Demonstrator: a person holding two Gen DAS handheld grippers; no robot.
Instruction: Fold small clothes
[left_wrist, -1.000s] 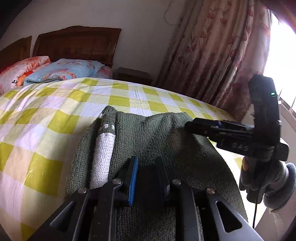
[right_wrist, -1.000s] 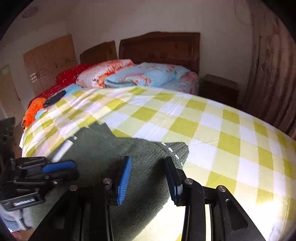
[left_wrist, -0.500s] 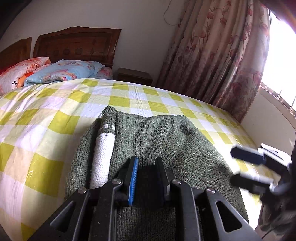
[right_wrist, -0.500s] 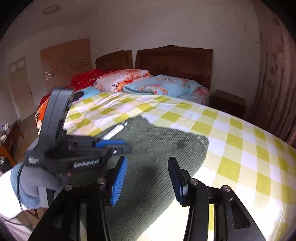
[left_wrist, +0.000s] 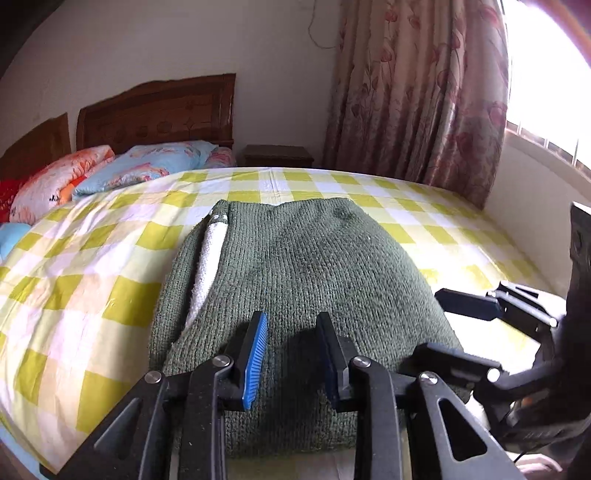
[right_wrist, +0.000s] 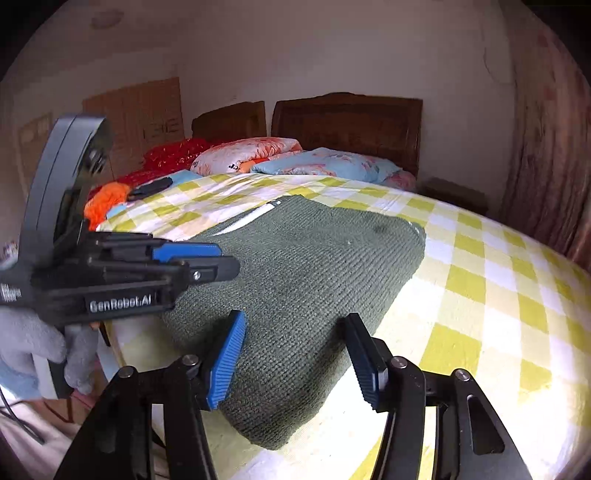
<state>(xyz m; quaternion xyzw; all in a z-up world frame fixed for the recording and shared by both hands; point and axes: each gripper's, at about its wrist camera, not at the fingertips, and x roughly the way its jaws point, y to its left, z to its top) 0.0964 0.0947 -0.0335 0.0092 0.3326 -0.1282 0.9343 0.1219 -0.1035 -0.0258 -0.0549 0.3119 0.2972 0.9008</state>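
Observation:
A dark green knitted garment (left_wrist: 303, 280) lies folded on the yellow-checked bedsheet (left_wrist: 92, 280), with a white strip (left_wrist: 210, 254) along its left edge. It also shows in the right wrist view (right_wrist: 314, 280). My left gripper (left_wrist: 291, 354) hovers over the garment's near edge, jaws a little apart, holding nothing. My right gripper (right_wrist: 295, 354) is open wide and empty over the garment's near right corner. Each gripper shows in the other's view: the right gripper (left_wrist: 491, 332) and the left gripper (right_wrist: 207, 262).
Pillows (left_wrist: 110, 173) and a wooden headboard (left_wrist: 159, 110) are at the far end of the bed. A nightstand (left_wrist: 277, 160) and floral curtain (left_wrist: 417, 96) stand to the right. Orange and red cloth (right_wrist: 110, 195) lies at the far left of the bed.
The left gripper has opened and drawn back from the garment's near edge. The right gripper has swung away from the far corner to the near right side, still open.

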